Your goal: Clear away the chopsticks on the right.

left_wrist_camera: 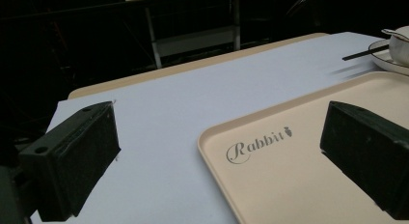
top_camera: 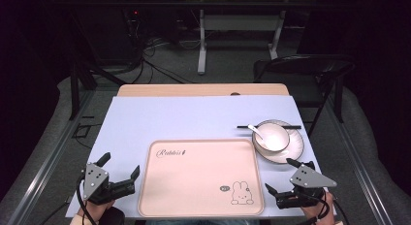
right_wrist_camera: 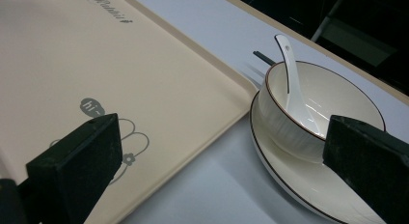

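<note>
**First onlooker:** At the near edge of the counter [top_camera: 145, 118], a person holds the left tongs [top_camera: 122, 173] and the right tongs [top_camera: 278, 177], both spread wide with nothing between the jaws. The right pair sits just short of the plate [top_camera: 295, 148], which carries the white bowl [top_camera: 271, 136] with a spoon [top_camera: 255, 131] leaning inside it.

**Second onlooker:** And the pink tray [top_camera: 201, 176] lies bare between the two hands, its right rim just beside the plate. The bowl stack looks like the nearest thing to the right tongs, to my eye.

**First onlooker:** That is where I see trouble. The bowl only rests on the plate. Pinch the plate rim and tilt it, and the bowl could slide; the spoon, loose as it is, would likely tip out first.

**Second onlooker:** Glazed ware against flat black pads, too. A grip on the bowl's thin wall may slip or twist as it lifts.

**First onlooker:** Note the black chopsticks [top_camera: 268, 126] behind the bowl, partly lying across the plate's far edge. Shift the plate and they could roll off onto the white sheet.

**Second onlooker:** The tray's raised rim is another catch. Drag the plate instead of lifting it clear and it would knock that edge, jolting everything on top.
</note>
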The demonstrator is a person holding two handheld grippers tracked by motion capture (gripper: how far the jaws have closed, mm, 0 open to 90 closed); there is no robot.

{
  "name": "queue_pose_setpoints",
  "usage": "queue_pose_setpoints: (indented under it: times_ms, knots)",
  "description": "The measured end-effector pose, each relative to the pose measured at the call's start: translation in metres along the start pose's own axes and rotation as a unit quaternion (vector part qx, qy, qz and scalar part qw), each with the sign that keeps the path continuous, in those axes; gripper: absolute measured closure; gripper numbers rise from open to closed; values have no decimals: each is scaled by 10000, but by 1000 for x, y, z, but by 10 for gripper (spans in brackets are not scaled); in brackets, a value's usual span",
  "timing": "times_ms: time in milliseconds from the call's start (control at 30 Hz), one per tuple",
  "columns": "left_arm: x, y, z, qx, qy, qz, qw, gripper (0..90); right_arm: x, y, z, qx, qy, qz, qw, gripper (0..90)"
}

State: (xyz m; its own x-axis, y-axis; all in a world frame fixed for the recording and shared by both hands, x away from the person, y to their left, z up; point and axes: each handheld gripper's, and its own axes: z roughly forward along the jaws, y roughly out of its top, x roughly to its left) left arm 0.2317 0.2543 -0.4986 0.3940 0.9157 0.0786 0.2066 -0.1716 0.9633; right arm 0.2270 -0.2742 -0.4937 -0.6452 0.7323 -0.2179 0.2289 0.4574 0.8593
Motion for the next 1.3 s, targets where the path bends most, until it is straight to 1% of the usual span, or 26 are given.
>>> queue_pose_setpoints:
  times_ms: [100, 267, 400, 567, 633, 667, 700, 767, 800, 833, 867, 933, 1000, 1033, 1067, 1100, 1167, 1200, 1300]
  knots:
    - [0, 0, 0, -7, -16, 8, 10000, 0, -1, 0, 1, 27, -31, 12, 10000, 0]
    - [-1, 0, 0, 9, -3, 27, 10000, 0, -4, -1, 1, 80, -245, 97, 9996, 0]
    - [-1, 0, 0, 9, 17, 32, 10000, 0, -5, -2, 0, 127, -318, 163, 9993, 0]
    - [-1, 0, 0, 13, 29, 23, 10000, 0, -6, -1, -1, 197, -393, 163, 9989, 0]
    - [0, 0, 0, 11, 47, 4, 10000, 0, -8, 1, -4, 209, -511, 106, 9984, 0]
    - [0, 0, -1, 9, 59, -7, 10000, 0, -10, 1, -5, 219, -577, 149, 9980, 0]
    - [0, 0, 0, 9, 59, -9, 10000, 0, -12, 1, -7, 229, -572, 206, 9979, 0]
    - [0, 0, 0, 10, 60, 1, 10000, 0, -18, 1, -9, 296, -620, 234, 9974, 0]
    - [-1, 0, 0, 26, 68, 6, 10000, 0, -18, 1, -9, 296, -620, 234, 9974, 0]
    - [-1, 0, 0, 36, 67, 18, 10000, 0, -21, 0, -10, 334, -567, 237, 9976, 0]
    - [-1, 0, 1, 32, 64, 2, 10000, 0, -28, 1, -10, 522, -561, 123, 9970, 0]
    - [0, 0, 1, 42, 68, -4, 10000, 0, -34, 2, -11, 567, -510, 162, 9970, 0]
    - [0, 0, 1, 49, 70, 5, 10000, 0, -41, 3, -10, 738, -453, 124, 9962, 0]
    - [0, 0, 1, 51, 72, 6, 10000, 0, -43, 3, -10, 760, -378, 145, 9963, 0]
    - [0, 0, 1, 53, 71, -6, 10000, 0, -45, 3, -9, 850, -297, 156, 9958, 0]
    - [-1, 0, 1, 41, 75, -5, 10000, 0, -48, 3, -7, 962, -279, 80, 9949, 0]
    - [-1, 0, 1, 46, 73, -3, 10000, 0, -51, 6, -6, 1099, -175, -29, 9938, 0]
    - [-1, 0, 1, 46, 73, -4, 10000, 0, -54, 8, -5, 1167, -173, -122, 9929, 0]
    - [-1, 0, 1, 53, 73, -4, 10000, 0, -62, 15, -4, 1340, -15, -347, 9904, 0]
